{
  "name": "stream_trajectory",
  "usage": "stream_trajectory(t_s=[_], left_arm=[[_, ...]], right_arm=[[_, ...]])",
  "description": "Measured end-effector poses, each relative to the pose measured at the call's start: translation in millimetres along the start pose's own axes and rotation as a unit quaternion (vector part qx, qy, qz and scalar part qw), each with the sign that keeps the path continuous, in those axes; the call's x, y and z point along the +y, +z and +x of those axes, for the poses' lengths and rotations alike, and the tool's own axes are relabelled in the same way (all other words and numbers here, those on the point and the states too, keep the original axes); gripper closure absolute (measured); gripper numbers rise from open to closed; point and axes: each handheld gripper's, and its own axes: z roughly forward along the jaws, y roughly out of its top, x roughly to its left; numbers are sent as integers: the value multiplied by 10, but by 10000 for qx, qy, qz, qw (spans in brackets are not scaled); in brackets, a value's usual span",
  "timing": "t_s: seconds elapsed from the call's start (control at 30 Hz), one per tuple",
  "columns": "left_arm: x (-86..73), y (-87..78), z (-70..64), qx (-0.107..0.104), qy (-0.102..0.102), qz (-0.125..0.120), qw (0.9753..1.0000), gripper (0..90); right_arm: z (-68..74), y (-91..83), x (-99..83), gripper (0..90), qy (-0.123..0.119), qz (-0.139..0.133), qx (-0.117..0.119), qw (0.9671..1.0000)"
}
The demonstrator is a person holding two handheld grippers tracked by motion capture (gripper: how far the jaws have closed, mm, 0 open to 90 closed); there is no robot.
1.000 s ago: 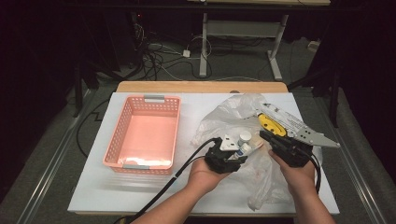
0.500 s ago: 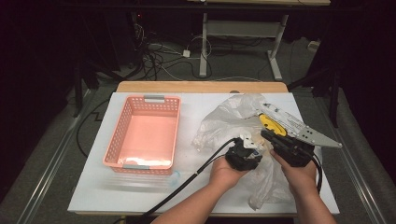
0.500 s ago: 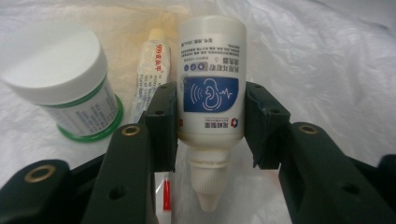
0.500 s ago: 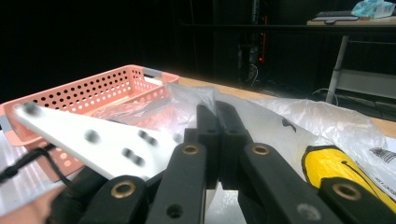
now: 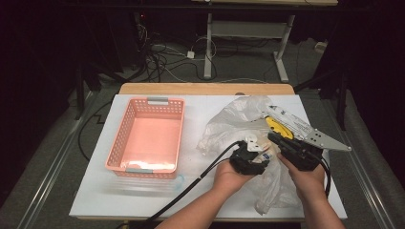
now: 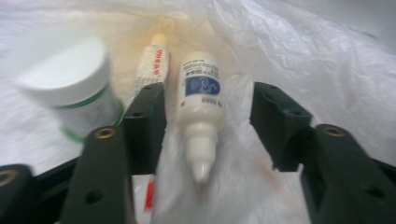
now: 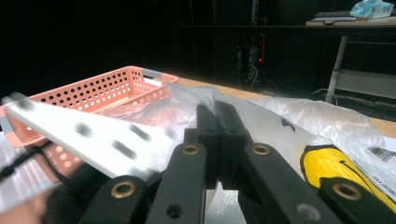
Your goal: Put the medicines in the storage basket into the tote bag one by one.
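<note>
High view: both hand-held grippers meet over the plastic bag [image 5: 239,119] at the bench's [image 5: 200,200] 4 o'clock; pink basket [image 5: 148,136] well apart at 9.

Left hand-held gripper [image 6: 208,116] view: jaws spread around the dropper bottle [image 6: 201,100], nozzle pointing 6, long axis 12–6; white jar [image 6: 70,88] at 10, tube [image 6: 152,65] alongside.

Right hand-held gripper [image 7: 217,121] view: jaws pressed together pinching bag film; yellow item [image 7: 336,168] at 4.

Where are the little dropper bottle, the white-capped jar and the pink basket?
dropper bottle [image 6: 201,100]: left gripper view, on its labelled body, between the open jaws.
white-capped jar [image 6: 65,70]: left gripper view, on its white lid.
pink basket [image 5: 114,150]: high view, on its left wall.
</note>
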Motion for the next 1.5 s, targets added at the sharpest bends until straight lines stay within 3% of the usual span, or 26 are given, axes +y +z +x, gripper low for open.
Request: stream_trajectory(t_s=[0.2, 0.33, 0.4, 0.53, 0.63, 0.67, 0.97, 1.17, 1.3, 1.5], left_arm=[[-296, -423, 92, 100, 35, -99, 9999, 353], [-537, -589, 121, 158, 42, 114, 9998, 279], [-637, -621, 137, 264, -49, 309, 9992, 156], [-734, -606, 190, 417, -175, 712, 9964, 24], [-739, -523, 208, 442, -177, 927, 9946, 18], [-730, -510, 184, 569, -76, 948, 9938, 25], [-714, -490, 113, 367, 233, 714, 9965, 414], [-715, -487, 138, 421, 32, 633, 9971, 708], [-719, -477, 91, 426, 281, 639, 9967, 879], [-734, -506, 107, 347, 223, 523, 9978, 886]], right_arm=[[20, 9, -5, 900, 13, 32, -18, 10000], [36, 26, -12, 900, -24, 66, -11, 10000], [44, 35, -14, 900, -28, 77, -3, 10000], [60, 60, -24, 900, -23, 123, 0, 9999], [72, 81, -30, 900, -44, 147, 22, 9999], [77, 83, -32, 899, -37, 156, 23, 9999], [71, 100, -46, 900, -38, 180, 32, 9998], [80, 120, -52, 900, -29, 196, 37, 9998], [87, 132, -58, 900, -9, 211, 17, 9998], [100, 152, -60, 900, -29, 221, 36, 9997]])
